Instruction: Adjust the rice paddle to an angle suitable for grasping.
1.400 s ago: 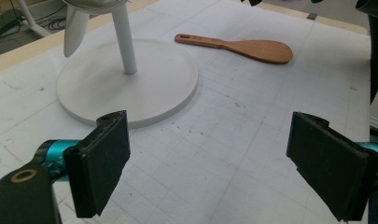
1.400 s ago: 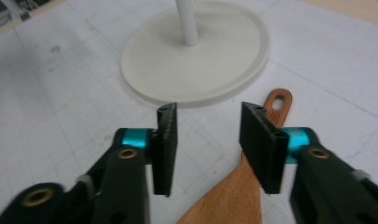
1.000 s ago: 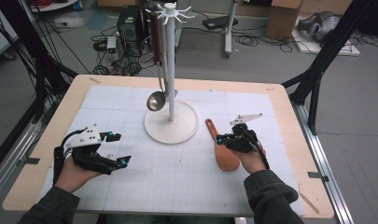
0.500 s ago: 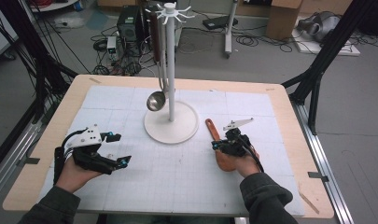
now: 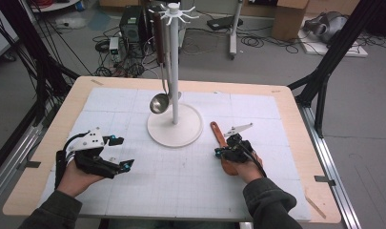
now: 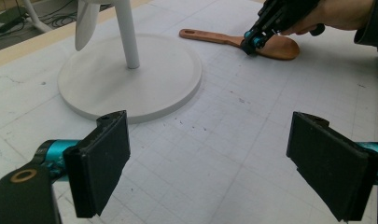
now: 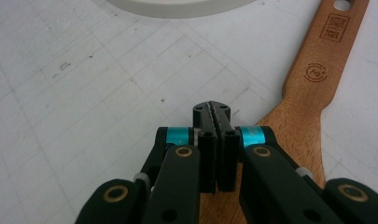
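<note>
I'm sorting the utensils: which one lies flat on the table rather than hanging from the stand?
The wooden spatula, lying flat by the shut right gripper. The metal ladle instead hangs from the white stand, bowl down.

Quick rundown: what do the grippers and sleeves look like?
Both grippers, left and right, are black with teal bands by the jaws, brass-coloured pivot pins and flat black pads. Each carries a grey three-cornered plate and a black cable. Sleeves are dark grey-green.

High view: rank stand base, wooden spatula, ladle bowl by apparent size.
1. stand base
2. wooden spatula, partly hidden under the right tool, so its full extent is unsure
3. ladle bowl
</note>
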Motion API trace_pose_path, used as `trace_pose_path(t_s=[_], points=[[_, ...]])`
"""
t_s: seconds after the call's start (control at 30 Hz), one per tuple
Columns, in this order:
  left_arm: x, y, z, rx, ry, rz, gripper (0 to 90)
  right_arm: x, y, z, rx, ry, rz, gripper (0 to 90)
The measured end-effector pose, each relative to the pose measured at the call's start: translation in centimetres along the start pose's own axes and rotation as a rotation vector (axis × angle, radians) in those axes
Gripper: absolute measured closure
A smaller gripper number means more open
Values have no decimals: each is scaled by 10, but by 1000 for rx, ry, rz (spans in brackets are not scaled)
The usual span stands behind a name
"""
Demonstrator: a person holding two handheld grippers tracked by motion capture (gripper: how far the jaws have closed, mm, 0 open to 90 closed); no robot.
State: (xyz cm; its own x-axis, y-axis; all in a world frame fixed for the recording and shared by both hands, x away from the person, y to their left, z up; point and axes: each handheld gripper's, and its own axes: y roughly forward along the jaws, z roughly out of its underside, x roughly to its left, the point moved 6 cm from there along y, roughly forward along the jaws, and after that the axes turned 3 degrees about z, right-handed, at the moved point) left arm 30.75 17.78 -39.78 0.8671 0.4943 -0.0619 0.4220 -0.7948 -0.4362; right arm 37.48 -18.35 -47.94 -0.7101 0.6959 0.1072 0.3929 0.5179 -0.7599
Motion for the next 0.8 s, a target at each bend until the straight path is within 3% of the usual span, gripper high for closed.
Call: trace_pose_path(t_s=[0.53,0.8], points=[[-1,1,0,0,-3,2,140,-5,-18,18,28,-1,13,897],[-1,2,0,9,4,7,140,-9,-25,22,8,21,1,897]])
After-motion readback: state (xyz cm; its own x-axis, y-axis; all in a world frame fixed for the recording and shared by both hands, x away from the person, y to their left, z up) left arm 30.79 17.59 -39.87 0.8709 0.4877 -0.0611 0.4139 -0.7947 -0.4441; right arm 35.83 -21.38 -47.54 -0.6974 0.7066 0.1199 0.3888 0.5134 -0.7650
